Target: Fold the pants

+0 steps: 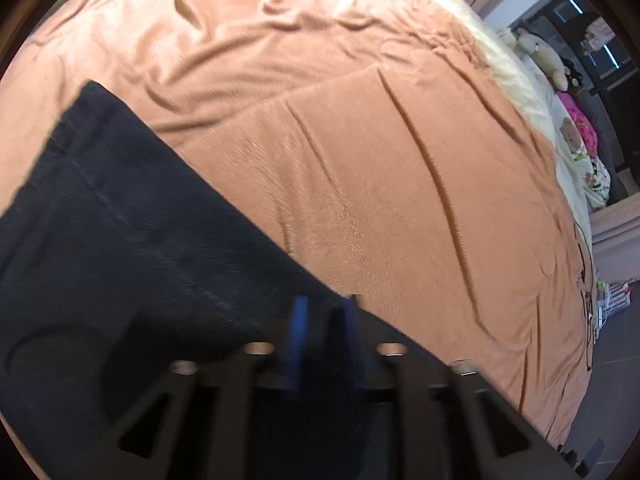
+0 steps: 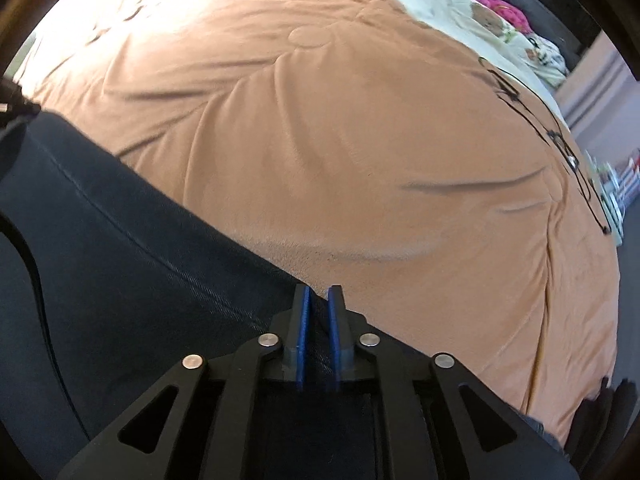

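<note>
Pants: the dark pants [image 1: 104, 240] are laid on the bed, over a peach-brown blanket [image 1: 360, 140]; in both views the cloth fills the lower left, with one long edge running diagonally down toward the grippers.
Left gripper: the left gripper [image 1: 322, 312] is blurred; a gap is seen between its blue pads [image 1: 298, 332], with dark cloth lying in that gap. It is read as spread, no pinch being visible.
Right gripper: the right gripper [image 2: 318, 300] is set at the pants' edge, its pads [image 2: 305, 320] parted only narrowly. A strip of dark cloth runs between them; whether it is pressed cannot be told.
Step in hand: a fold edge is judged to be at the point of release or of being taken up, with both grippers at the same long edge of the pants.
Next move: a firm pinch on the edge by both grippers would be called for, then an even carry across so that the cloth is laid flat.
Edges: the seam [image 2: 120, 224] and the long edge are straight and uncovered on the right side.
Open room: a wide stretch of bare blanket lies beyond the edge. Soft toys [image 1: 548, 60] and bedding are kept well apart, at the far end of the bed.
</note>
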`<state>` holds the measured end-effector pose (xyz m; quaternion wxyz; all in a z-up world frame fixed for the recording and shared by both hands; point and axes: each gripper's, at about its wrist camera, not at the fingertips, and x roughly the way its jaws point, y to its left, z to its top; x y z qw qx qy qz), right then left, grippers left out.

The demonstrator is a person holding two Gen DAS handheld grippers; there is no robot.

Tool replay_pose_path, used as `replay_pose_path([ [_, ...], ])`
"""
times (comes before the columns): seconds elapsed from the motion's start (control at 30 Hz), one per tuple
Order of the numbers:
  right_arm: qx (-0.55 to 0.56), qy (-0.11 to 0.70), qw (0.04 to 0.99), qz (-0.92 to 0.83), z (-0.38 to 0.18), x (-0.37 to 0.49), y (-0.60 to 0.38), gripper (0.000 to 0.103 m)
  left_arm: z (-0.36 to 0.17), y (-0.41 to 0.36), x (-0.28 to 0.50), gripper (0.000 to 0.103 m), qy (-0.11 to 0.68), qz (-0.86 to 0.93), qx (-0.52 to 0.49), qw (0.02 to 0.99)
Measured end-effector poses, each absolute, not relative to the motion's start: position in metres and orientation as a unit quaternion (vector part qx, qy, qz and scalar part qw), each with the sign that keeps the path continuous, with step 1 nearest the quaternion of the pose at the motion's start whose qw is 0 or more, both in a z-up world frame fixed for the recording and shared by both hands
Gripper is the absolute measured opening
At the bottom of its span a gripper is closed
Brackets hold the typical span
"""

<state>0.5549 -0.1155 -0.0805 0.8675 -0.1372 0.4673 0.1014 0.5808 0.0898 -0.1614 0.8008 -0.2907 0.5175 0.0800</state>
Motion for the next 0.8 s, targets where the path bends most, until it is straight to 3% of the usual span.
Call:
replay_pose_path([
  [0.03,-0.126,0.462,0.872,0.104,-0.075,0.55,-0.116,0.023,-0.155,0.092,0.575,0.054,0.509,0.079,-0.288,0.808],
  [0.07,-0.118,0.456,0.876,0.104,-0.069,0.543,-0.121,0.037,-0.15,0.096,0.569,0.055,0.502,0.078,-0.283,0.814],
  [0.13,-0.1,0.438,0.887,0.104,-0.058,0.529,-0.126,0.052,-0.142,0.099,0.56,0.056,0.496,0.077,-0.276,0.82],
  [0.7,-0.009,0.408,0.906,0.117,-0.018,0.414,-0.157,0.052,-0.104,0.158,0.454,0.061,0.46,0.075,-0.264,0.844],
  [0.8,-0.01,0.398,0.91,0.117,-0.014,0.396,-0.159,0.052,-0.102,0.171,0.434,0.066,0.454,0.077,-0.271,0.845],
])
